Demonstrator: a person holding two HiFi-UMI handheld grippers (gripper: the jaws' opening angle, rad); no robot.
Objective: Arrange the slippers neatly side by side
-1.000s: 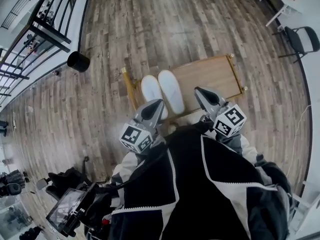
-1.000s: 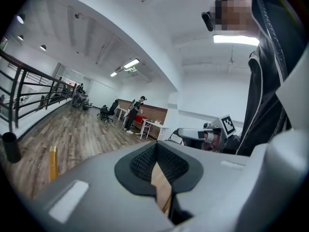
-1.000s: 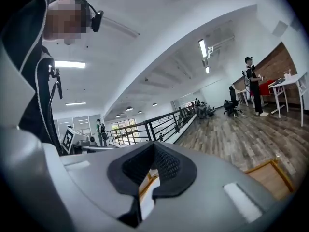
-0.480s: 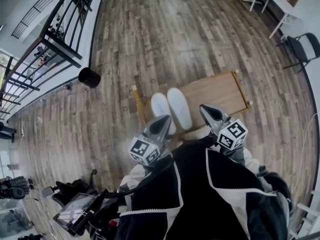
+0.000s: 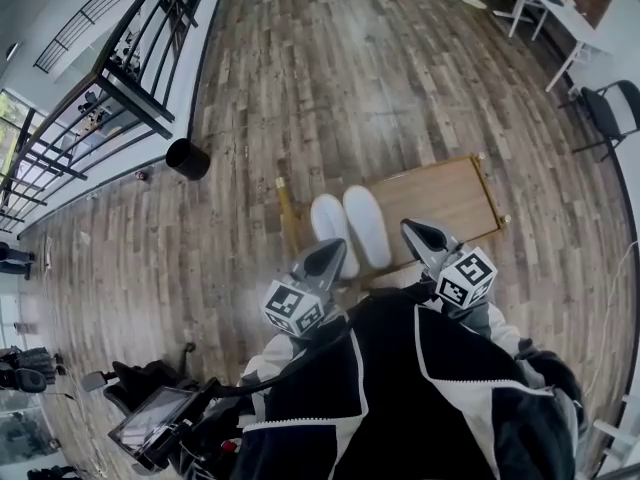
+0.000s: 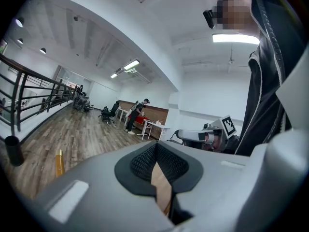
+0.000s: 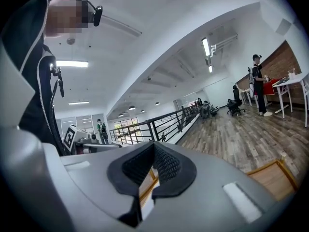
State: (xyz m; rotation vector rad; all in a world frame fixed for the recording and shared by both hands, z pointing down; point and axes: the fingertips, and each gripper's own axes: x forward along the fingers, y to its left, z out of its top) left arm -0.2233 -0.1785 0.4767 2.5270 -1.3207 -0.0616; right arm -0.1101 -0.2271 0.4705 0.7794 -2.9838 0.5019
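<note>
Two white slippers (image 5: 330, 226) (image 5: 367, 225) lie side by side, toes pointing away, on the left end of a low wooden board (image 5: 440, 200) on the floor. My left gripper (image 5: 328, 256) hovers just short of the left slipper's heel, shut and empty. To the right, my right gripper (image 5: 418, 234) hangs over the board's near edge, also shut with nothing in it. In the left gripper view its jaws (image 6: 157, 161) are closed, and the right gripper (image 6: 203, 135) shows beyond. The right gripper view shows closed jaws (image 7: 153, 170) pointing level across the room.
A black bin (image 5: 187, 158) stands on the wood floor to the left, near a black railing (image 5: 130, 78). A folding chair (image 5: 610, 113) and a white table (image 5: 550, 8) are at the right. A tablet on a stand (image 5: 150, 418) is behind me.
The head view has shifted, so the board and slippers now sit lower and further right in the picture. Both grippers stay shut and hold their places.
</note>
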